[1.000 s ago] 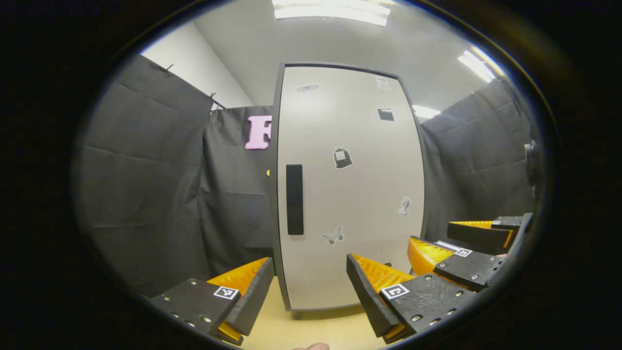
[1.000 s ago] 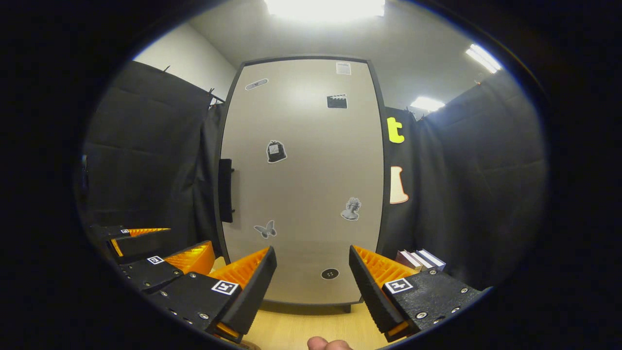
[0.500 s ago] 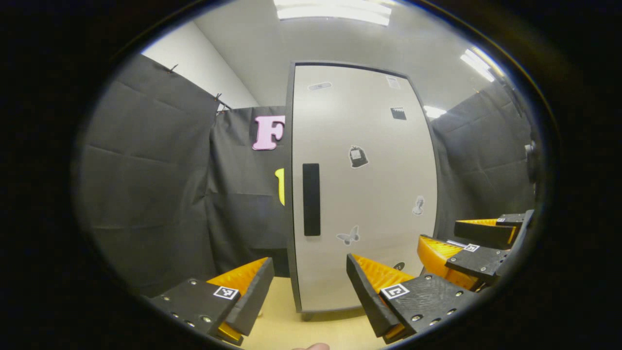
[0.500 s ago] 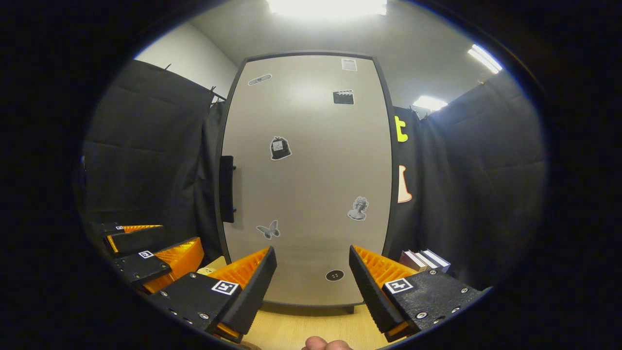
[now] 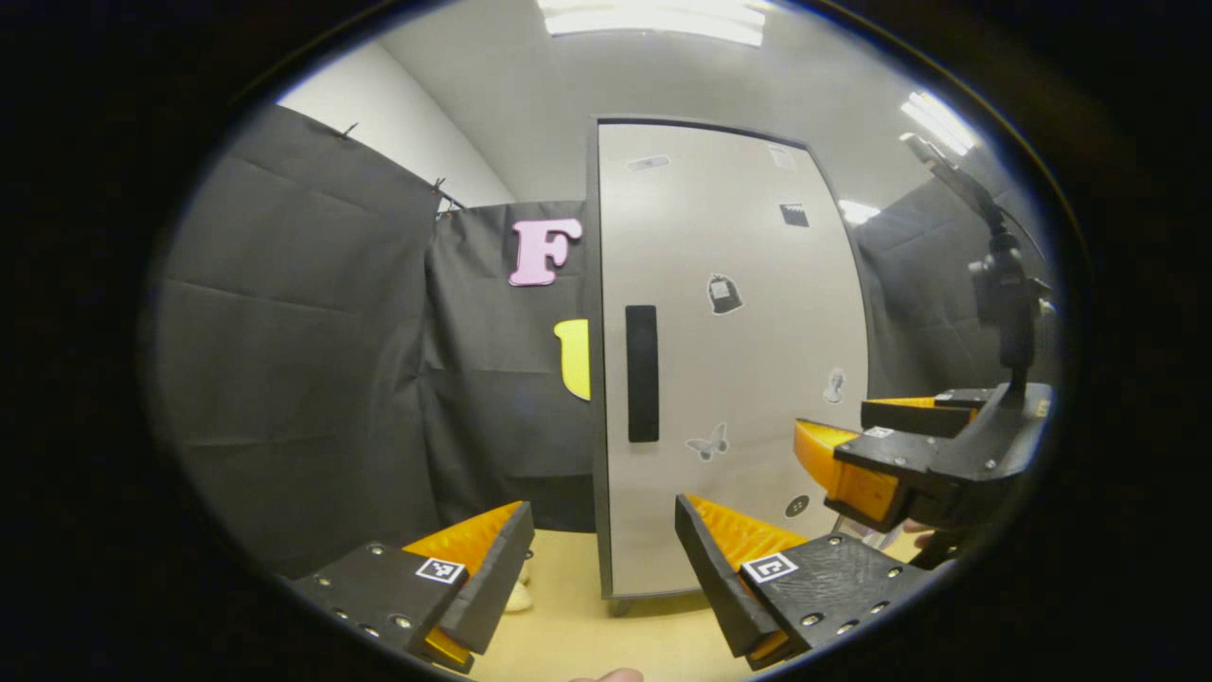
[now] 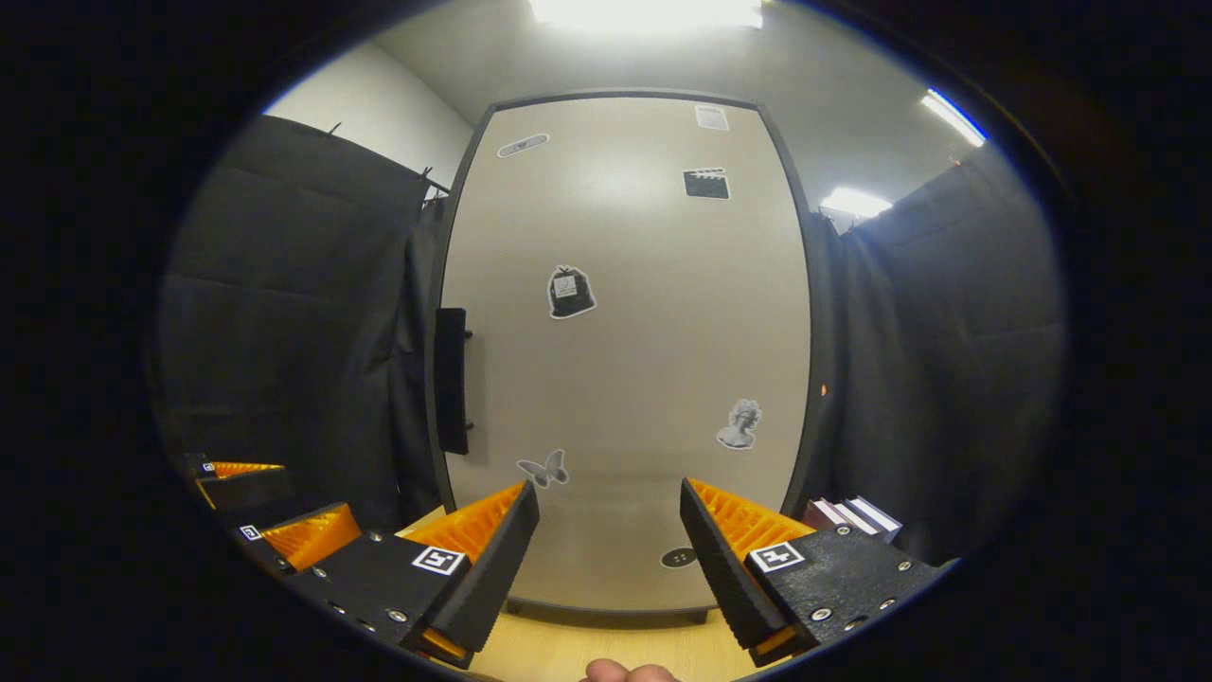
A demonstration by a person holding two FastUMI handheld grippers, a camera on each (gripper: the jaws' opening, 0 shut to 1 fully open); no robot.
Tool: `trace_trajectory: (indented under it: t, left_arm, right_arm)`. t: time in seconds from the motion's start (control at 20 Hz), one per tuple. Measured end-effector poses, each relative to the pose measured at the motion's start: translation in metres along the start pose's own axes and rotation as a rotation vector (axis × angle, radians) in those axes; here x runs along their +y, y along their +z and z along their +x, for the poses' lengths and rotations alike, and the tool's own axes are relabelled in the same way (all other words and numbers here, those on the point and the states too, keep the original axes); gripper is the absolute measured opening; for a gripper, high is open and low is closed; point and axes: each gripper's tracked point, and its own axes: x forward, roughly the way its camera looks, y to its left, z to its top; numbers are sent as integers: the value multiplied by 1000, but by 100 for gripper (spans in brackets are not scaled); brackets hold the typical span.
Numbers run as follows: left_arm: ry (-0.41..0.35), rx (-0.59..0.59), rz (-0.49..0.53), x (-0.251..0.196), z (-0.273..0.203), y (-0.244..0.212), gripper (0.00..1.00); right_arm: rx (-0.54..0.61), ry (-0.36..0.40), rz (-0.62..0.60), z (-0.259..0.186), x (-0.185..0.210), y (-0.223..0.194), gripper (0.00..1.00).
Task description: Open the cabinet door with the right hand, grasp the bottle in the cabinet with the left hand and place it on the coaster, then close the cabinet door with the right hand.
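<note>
Right gripper [image 6: 606, 530] holds its jaws apart and empty at 6 o'clock of its own view, squared to the cabinet door [image 6: 625, 350], judged the approach for opening. The handle [image 6: 452, 379] sits at 9 o'clock, not yet reached. Left gripper [image 5: 601, 549], likewise spread and empty, hangs back beside it, presumably waiting. Door shut, so the bottle stays hidden; books [image 6: 852, 516] at 4 o'clock.

A light wooden tabletop [image 5: 568, 635] carries the closed cabinet [image 6: 625, 379] on short feet, books [image 6: 852, 516] beside it, and perhaps a pale coaster [image 5: 518, 595].
</note>
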Motion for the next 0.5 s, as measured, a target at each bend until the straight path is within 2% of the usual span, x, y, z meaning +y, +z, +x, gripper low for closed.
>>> trace_trajectory:
  t: [0.1, 0.15, 0.5]
  left_arm:
    - [10, 9, 1, 9, -4, -4, 92]
    - [17, 12, 3, 14, -8, -6, 89]
    - [99, 35, -7, 58, -29, -19, 89]
  right_arm:
    - [-7, 33, 1, 10, 16, 5, 93]
    - [-7, 51, 4, 15, 24, 7, 93]
    - [-9, 211, 35, 50, 96, 18, 93]
